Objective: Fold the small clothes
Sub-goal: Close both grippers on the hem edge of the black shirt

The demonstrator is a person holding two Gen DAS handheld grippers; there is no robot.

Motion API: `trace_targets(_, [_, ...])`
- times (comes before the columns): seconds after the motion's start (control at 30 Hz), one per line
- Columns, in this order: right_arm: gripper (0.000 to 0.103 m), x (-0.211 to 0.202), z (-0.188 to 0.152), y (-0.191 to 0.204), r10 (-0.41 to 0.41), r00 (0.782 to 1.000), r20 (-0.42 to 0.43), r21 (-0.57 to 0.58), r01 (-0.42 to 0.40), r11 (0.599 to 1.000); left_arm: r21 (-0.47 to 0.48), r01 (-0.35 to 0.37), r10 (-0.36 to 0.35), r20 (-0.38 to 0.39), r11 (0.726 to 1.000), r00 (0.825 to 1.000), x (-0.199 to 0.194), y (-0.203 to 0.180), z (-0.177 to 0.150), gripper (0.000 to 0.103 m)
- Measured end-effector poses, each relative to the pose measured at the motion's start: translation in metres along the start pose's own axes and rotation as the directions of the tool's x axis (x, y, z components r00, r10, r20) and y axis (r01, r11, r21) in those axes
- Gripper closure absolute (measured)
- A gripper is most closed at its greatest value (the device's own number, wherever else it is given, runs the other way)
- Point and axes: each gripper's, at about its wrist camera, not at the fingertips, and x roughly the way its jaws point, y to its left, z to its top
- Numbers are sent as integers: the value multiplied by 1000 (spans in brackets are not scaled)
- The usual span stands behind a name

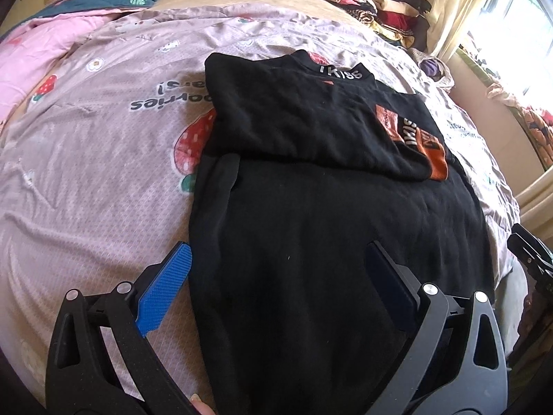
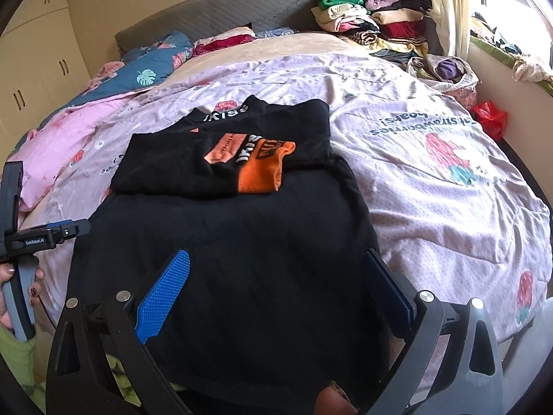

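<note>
Black garment (image 1: 328,242) spread flat on the bed, straight ahead of and beneath both grippers, sleeves folded in across its far half, orange cuff (image 2: 264,169) uppermost. Left gripper (image 1: 278,269) wide open, gripping nothing, blue left pad over the pink strawberry bedcover (image 1: 86,173) just beside the garment's edge, right pad over the black cloth; contact with the fabric hard to judge. Right gripper (image 2: 278,273) likewise spread wide, empty, both pads above the near hem. Near hem cut off by the gripper bodies in both views. Lettering on the collar partly legible, print on the sleeves creased and unclear. Far beyond, stacked clothes (image 2: 373,24) by the headboard, individual pieces indistinct.
</note>
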Motion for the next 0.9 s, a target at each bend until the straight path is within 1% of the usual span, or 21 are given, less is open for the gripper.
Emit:
trace_targets(0.23, [5,-4,-15,-8,-10,1000,-18,-4,10,1000,16,-34,35,-22,999,999,-7,9,-14,10])
trace_targets(0.37, [5,-8,-22,-13,-10,1000,-17,3,10,1000,-4,-23,23,-46,1000,999,-10,18,-22,10])
trace_targets(0.5, [5,-10,-27,-16,-7,1000,-22,6,7,1000,-3,-29,28,-52,1000,998,-14,25,-33,10])
trace_targets(0.53, [5,-10,-27,-17,-4,1000,-25,4,4,1000,-4,-27,27,-51,1000,998,-14,25,-35,11])
trace_targets(0.57, [5,-11,-29,-18,2,1000,-29,-1,-2,1000,-9,-24,24,-51,1000,998,-16,26,-38,14])
trace_targets(0.63, [5,-11,-31,-18,1,999,-35,-10,-1,1000,-14,-13,13,-57,1000,998,-17,29,-42,30])
trace_targets(0.67, [5,-11,-33,-18,-3,999,-40,-15,2,1000,-17,-10,9,-58,1000,998,-18,30,-43,36])
trace_targets(0.7, [5,-11,-35,-18,-4,999,-43,-17,3,1000,-22,-6,4,-59,1000,998,-19,31,-45,48])
trace_targets(0.73, [5,-11,-36,-19,-4,999,-45,-18,3,1000,-26,5,-7,-66,1000,998,-19,32,-46,55])
trace_targets(0.77, [5,-11,-38,-20,-3,999,-48,-18,2,1000,-31,12,-15,-75,999,997,-19,33,-48,57])
trace_targets(0.83, [5,-11,-42,-21,-4,999,-51,-20,3,1000,-35,26,-29,-95,999,995,-18,34,-54,68])
trace_targets(0.9, [5,-13,-45,-23,1,999,-54,-22,-2,1000,-35,40,-44,-120,999,992,-16,34,-60,70])
